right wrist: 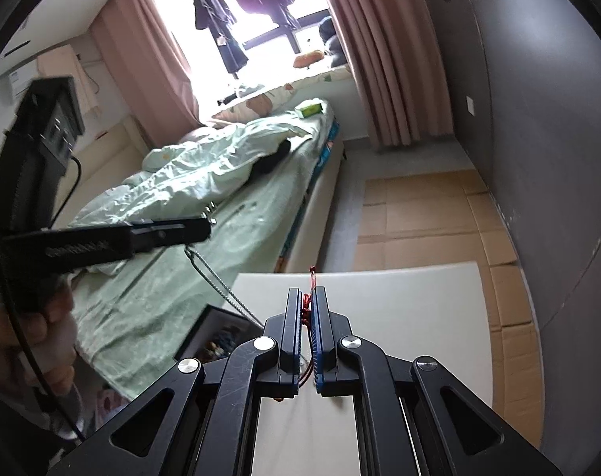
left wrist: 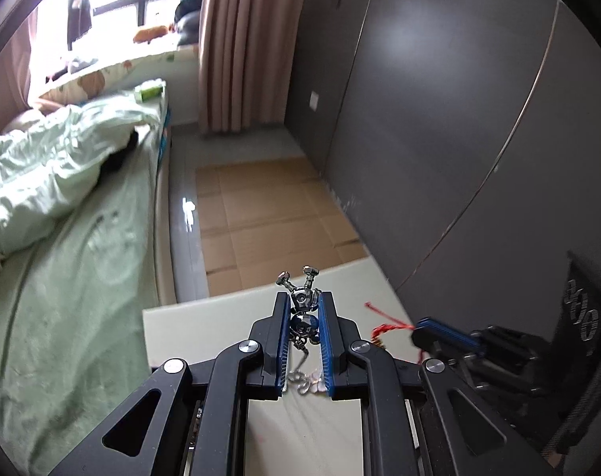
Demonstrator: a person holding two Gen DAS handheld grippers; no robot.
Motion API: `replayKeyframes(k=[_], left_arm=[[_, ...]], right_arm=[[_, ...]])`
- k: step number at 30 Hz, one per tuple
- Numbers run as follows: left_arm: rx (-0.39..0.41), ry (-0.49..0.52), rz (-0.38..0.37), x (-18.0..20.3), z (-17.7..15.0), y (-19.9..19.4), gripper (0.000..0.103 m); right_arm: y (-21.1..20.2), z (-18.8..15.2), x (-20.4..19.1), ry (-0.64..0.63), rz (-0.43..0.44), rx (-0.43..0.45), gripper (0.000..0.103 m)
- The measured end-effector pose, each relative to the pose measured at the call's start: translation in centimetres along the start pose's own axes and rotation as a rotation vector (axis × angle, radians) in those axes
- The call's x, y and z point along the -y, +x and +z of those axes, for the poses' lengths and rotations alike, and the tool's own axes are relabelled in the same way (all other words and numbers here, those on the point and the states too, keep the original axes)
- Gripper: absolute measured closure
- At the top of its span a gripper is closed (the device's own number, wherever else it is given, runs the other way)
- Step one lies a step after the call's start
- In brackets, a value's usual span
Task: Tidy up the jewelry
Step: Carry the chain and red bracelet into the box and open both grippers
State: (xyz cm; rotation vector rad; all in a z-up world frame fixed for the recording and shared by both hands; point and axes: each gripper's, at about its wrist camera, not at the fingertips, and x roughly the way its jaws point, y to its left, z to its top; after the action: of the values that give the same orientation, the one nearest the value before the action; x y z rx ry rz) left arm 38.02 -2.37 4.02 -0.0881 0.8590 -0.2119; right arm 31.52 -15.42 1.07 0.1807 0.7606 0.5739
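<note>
My left gripper (left wrist: 305,301) is shut on a silver figure pendant (left wrist: 303,297) whose chain (left wrist: 300,377) hangs down between the fingers. It is held above a white table (left wrist: 205,317). My right gripper (right wrist: 307,297) is shut on a red string bracelet (right wrist: 306,309), also above the white table (right wrist: 399,309). In the left wrist view the right gripper (left wrist: 439,333) is to the right, with the red string (left wrist: 384,327) trailing from it. In the right wrist view the left gripper (right wrist: 197,228) is at the left, its chain (right wrist: 217,285) hanging down.
A dark open jewelry box (right wrist: 217,337) sits at the table's left edge. A bed with green bedding (right wrist: 189,198) is to the left. Flat cardboard (left wrist: 268,214) covers the floor beyond the table. A grey wardrobe wall (left wrist: 459,119) is on the right.
</note>
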Motion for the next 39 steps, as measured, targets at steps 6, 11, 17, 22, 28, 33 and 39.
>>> replayKeyframes(k=[6,11,17,22,28,33,39], left_arm=[[0.095,0.024,-0.001,0.4,2.3,-5.1,0.089],[0.161,0.037,0.007,0.2,3.7,-8.8,0.089],[0.226,0.029,0.039,-1.3,4.3,-12.9,0.089],[0.254,0.012,0.070,-3.0,4.4,-14.7,0.089],[0.227,-0.027,0.073,-5.3,3.2,-13.6,0.089],[0.175,-0.087,0.045,-7.9,1.3,-10.7,0.089],[0.094,-0.160,-0.006,-10.4,-2.4,-6.0,0.088]], right_arm=[[-0.8,2.0,-2.5,-0.043,0.011,0.033,0.097],[-0.9,3.2,-4.3,-0.070,0.027,0.048,0.097],[-0.8,4.3,-6.8,-0.105,0.056,0.057,0.097],[-0.1,5.0,-8.7,-0.132,0.079,0.056,0.097],[1.3,5.0,-10.6,-0.152,0.096,0.041,0.097],[2.5,4.0,-11.5,-0.163,0.104,0.009,0.097],[4.7,2.4,-11.7,-0.167,0.094,-0.050,0.097]])
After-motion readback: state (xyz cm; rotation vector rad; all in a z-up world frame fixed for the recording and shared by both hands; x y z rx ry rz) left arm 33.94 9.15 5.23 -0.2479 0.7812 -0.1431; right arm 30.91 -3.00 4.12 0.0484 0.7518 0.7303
